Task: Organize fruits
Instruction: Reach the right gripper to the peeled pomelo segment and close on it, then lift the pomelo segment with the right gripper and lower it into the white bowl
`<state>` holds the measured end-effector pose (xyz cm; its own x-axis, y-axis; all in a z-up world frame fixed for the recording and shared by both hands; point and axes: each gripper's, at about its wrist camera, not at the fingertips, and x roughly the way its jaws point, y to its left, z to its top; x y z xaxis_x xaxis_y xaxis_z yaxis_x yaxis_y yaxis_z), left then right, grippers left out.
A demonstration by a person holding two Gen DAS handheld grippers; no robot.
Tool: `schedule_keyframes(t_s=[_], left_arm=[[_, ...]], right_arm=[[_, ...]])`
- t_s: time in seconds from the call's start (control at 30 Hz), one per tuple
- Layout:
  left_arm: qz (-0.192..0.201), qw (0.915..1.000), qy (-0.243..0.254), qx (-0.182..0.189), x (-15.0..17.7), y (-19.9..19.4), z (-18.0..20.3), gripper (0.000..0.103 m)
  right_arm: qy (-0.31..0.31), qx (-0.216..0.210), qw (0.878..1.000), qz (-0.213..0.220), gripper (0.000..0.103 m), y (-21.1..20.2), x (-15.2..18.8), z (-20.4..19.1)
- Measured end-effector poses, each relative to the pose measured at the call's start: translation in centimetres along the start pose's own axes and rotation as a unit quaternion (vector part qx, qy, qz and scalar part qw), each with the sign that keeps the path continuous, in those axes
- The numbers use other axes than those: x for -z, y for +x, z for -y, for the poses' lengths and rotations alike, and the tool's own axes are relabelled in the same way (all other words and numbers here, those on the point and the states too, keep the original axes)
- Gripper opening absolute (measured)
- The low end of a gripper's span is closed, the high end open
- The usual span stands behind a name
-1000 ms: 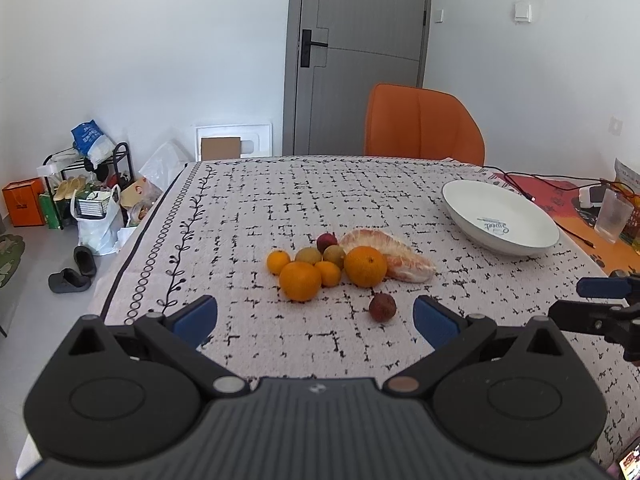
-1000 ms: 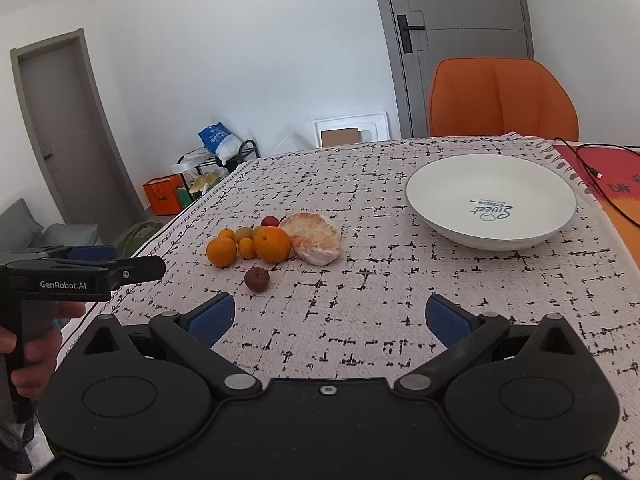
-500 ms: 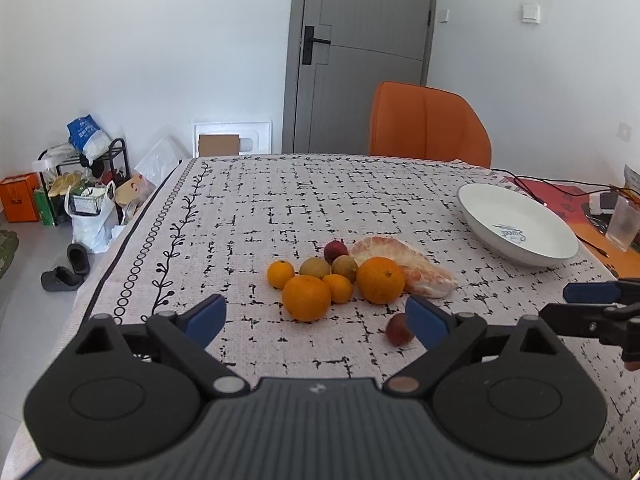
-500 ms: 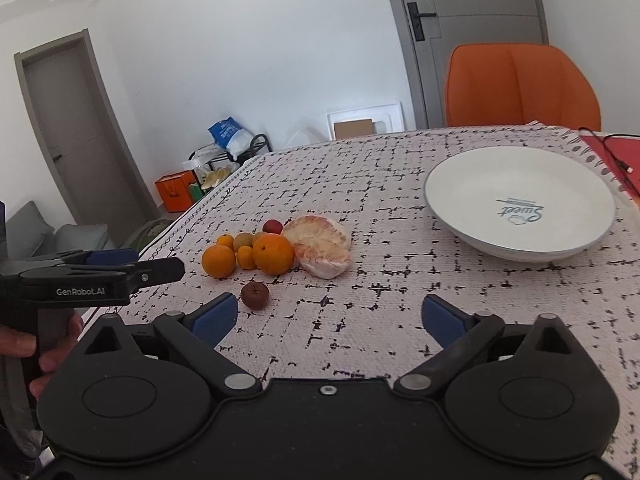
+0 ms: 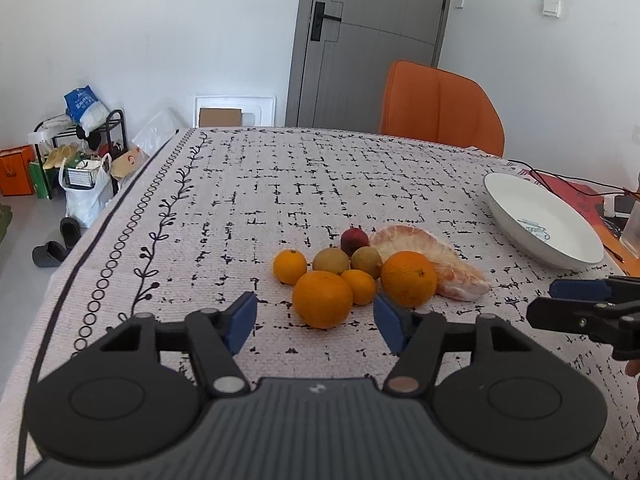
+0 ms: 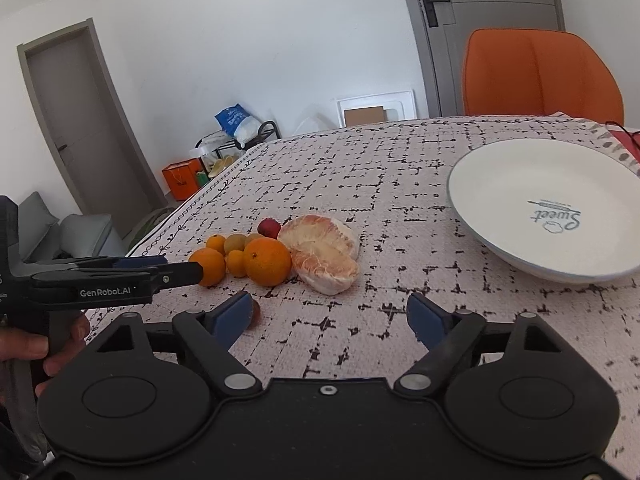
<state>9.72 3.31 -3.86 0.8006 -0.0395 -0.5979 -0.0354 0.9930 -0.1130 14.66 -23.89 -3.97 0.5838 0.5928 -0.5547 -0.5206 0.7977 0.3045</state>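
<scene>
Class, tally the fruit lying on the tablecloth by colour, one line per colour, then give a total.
Orange: 4, for example the nearest large one
Green-brown: 2, for example
Dark red: 2, one behind the cluster, one apart, partly hidden
Pale pink peeled piece: 1
Total: 9

Orange oranges [image 5: 322, 299] lie on a beige tablecloth [image 5: 280, 184] with black dashes, beside a white plate [image 6: 516, 184].

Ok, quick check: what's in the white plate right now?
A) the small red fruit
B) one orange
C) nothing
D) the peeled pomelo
C: the white plate shows only its bare inside with the printed word; the oranges, the peeled pomelo and the small red fruit all lie on the tablecloth beside it.
</scene>
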Motion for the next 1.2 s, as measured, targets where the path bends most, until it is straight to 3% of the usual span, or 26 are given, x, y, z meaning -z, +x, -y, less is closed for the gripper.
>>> schedule_keyframes(t_s=[0.33,0.43,0.47,0.67,0.97,1.2], left_arm=[[-0.013,0.9999,-0.008,0.002,-0.2,2.0,-0.4,0.057],[-0.017,0.9997,-0.013,0.011,0.0,2.5,-0.6,0.044],[-0.015,0.9997,-0.013,0.014,-0.1,2.6,-0.7,0.036],[-0.016,0.9991,-0.034,0.017,-0.1,2.2,-1.6,0.035],[-0.007,0.999,-0.043,0.003,0.0,1.3,-2.9,0.035],[-0.006,0.9989,-0.046,0.004,0.1,0.9,-3.1,0.035]], right_arm=[[-0.001,-0.004,1.0,-0.012,0.078,2.5,-0.8,0.6],[-0.002,-0.005,1.0,-0.016,0.078,3.3,-1.1,0.8],[-0.003,-0.005,1.0,-0.018,0.078,3.4,-1.1,0.8],[-0.02,-0.004,0.999,-0.029,0.075,5.0,-1.7,0.4],[-0.049,0.005,0.998,-0.035,0.063,6.5,-2.2,-0.3],[-0.071,0.003,0.997,-0.034,0.045,6.6,-2.0,-1.0]])
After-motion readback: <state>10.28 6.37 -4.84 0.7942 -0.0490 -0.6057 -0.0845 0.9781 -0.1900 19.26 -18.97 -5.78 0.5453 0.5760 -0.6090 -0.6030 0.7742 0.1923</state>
